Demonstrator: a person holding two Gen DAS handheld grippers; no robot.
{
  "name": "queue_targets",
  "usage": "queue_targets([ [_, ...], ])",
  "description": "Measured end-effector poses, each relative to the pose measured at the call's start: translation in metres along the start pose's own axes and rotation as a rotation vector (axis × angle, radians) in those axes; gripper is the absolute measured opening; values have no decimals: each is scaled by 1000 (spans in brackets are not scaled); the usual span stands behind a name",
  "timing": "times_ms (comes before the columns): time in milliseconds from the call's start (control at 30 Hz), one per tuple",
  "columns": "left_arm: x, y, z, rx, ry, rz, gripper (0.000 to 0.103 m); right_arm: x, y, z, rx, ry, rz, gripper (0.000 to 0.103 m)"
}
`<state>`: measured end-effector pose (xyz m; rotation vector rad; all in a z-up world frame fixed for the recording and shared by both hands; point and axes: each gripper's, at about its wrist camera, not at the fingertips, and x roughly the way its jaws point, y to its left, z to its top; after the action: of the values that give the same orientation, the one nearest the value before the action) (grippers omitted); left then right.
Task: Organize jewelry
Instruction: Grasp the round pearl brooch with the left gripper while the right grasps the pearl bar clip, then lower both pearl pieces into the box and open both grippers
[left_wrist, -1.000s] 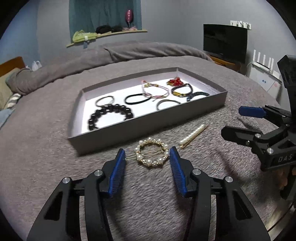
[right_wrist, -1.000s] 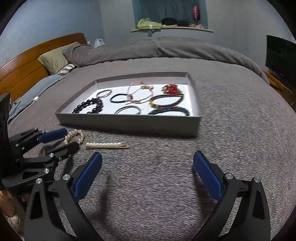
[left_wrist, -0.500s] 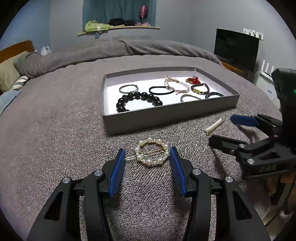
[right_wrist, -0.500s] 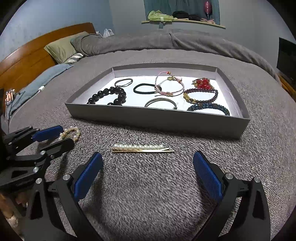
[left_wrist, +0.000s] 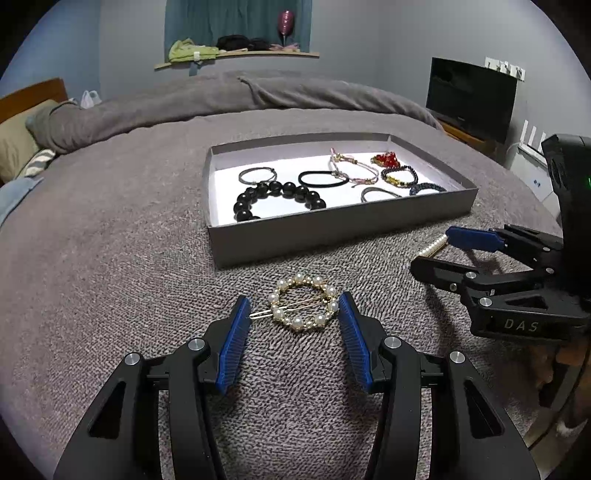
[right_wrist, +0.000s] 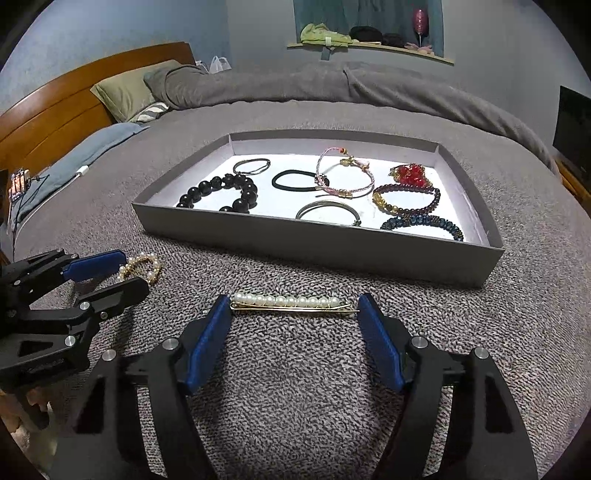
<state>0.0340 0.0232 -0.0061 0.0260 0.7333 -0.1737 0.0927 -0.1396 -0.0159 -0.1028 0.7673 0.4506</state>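
Note:
A round pearl hair clip (left_wrist: 303, 308) lies on the grey bedspread between the open fingers of my left gripper (left_wrist: 294, 307); the pads are close to it on both sides. A straight pearl hair pin (right_wrist: 293, 304) lies between the open fingers of my right gripper (right_wrist: 294, 307). A grey tray (right_wrist: 325, 249) with a white floor sits just beyond both, holding several bracelets and hair ties, among them a black bead bracelet (right_wrist: 221, 192). The round clip also shows in the right wrist view (right_wrist: 142, 266), and the right gripper in the left wrist view (left_wrist: 439, 251).
The tray's near wall (left_wrist: 340, 230) stands a short way beyond both clips. A rolled grey duvet (right_wrist: 332, 85) lies across the far bed. Pillows and a wooden headboard (right_wrist: 55, 114) are to the left, and a dark TV (left_wrist: 471, 98) stands to the right.
Both grippers swung and came lower over the bedspread. My right gripper moved forward and narrowed until the straight pearl pin lies between its fingers. The round clip stays between my left fingers.

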Motion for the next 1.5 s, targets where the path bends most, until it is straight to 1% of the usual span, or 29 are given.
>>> queue_targets([
  [100,-8,1,2,-7,-22,-14,51,-5,-1,0,-2,-8,7,70],
  [233,-21,2,11,-15,-67,-29,51,-18,-1,1,-3,-42,16,70],
  [333,-31,4,24,-16,-114,-23,51,-29,-4,5,2,-82,16,70],
  [433,-34,6,41,-22,-143,-25,51,-39,-10,10,26,-113,29,70],
  [500,-35,8,54,-27,-161,-21,51,-47,-16,18,38,-138,28,70],
  [633,-27,14,86,-36,-191,1,51,-59,-30,46,36,-193,-24,70],
  [767,-12,18,110,-64,-198,-12,51,-59,-52,79,68,-233,-65,70],
  [867,7,18,120,-75,-184,-16,51,-48,-70,92,102,-239,-86,70],
  [933,20,18,120,-72,-162,-16,51,-36,-81,93,128,-224,-83,70],
  [1067,44,18,110,-54,-95,-14,51,-8,-93,83,143,-163,-65,70],
  [1200,64,19,103,-38,-13,-36,51,12,-104,75,150,-86,-60,70],
  [1267,71,17,100,-21,24,-33,51,18,-104,74,134,-42,-65,70],
  [1400,75,14,94,9,56,-28,51,22,-92,72,68,19,-75,70],
  [1500,80,16,91,5,79,-29,51,24,-85,71,46,36,-81,70],
])
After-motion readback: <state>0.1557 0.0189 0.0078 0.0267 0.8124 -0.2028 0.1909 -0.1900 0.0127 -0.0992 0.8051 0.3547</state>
